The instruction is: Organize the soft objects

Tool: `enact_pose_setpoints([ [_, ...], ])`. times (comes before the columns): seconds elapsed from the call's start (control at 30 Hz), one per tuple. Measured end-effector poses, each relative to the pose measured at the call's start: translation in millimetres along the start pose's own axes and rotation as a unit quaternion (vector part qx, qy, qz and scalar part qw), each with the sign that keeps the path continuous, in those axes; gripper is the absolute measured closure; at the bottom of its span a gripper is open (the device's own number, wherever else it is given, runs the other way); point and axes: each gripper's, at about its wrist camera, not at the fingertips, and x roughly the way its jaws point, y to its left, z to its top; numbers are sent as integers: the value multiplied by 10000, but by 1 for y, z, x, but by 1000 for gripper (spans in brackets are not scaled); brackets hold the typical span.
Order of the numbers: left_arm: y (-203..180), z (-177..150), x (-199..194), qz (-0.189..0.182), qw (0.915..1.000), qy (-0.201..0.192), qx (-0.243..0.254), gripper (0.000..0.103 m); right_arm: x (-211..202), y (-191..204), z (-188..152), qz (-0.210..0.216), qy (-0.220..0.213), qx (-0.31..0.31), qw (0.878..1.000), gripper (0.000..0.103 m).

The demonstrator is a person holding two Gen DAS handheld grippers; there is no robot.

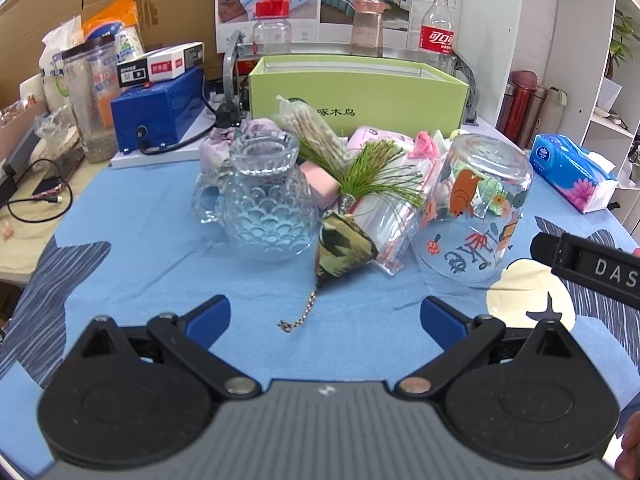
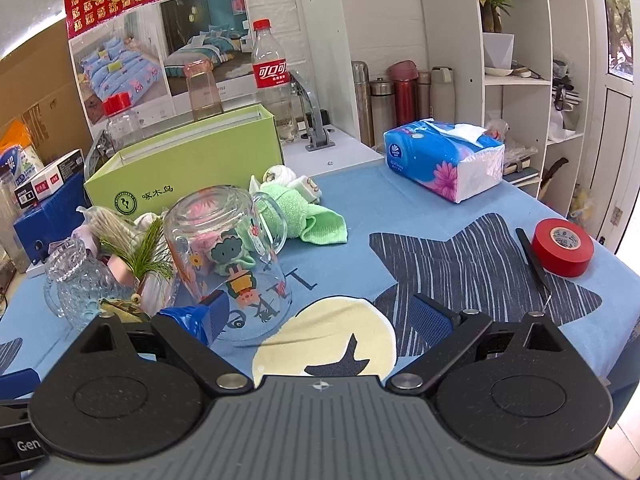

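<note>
- Here the work surface is a table under a blue cloth (image 2: 400, 196) printed with dark striped star shapes and a pale yellow moon.
- Behind the cloth runs a white brick wall with bedding posters; a white shelf unit (image 2: 516, 80) stands to the right, holding a potted plant – and a row of flasks (image 2: 404, 98) sits beside it.
- A green box (image 1: 360, 92) stands open-topped at the back of the cloth, with a cola bottle (image 1: 438, 36) and jars behind it.
- The soft things lie heaped before the box: a rolled green towel (image 2: 308, 216), a pink sponge (image 1: 320, 184) and a patterned fabric pouch (image 1: 344, 248) with a cord.
- Among them stand a scalloped glass pitcher (image 1: 264, 204) and an upturned printed glass mug (image 1: 476, 208), which leans tilted.
- A tissue pack (image 2: 444, 156) and a red tape roll (image 2: 562, 246) rest well apart on the right side.
- The left gripper (image 1: 325, 318) hovers spread wide, just short of the pouch's cord, empty.
- The right gripper (image 2: 320, 316) is spread too – its left finger lies beside the mug's rim; contact is unclear.
</note>
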Motion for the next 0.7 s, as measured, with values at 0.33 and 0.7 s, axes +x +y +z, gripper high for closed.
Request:
enact_pose_setpoints([
  [0.33,1,1,14,21,9998,178,-18,3,9,4,-2,-7,128,-46,9999,19],
  [0.7,1,6,31,95,9995,311,45,3,34,2,-1,27,346,34,9994,19],
])
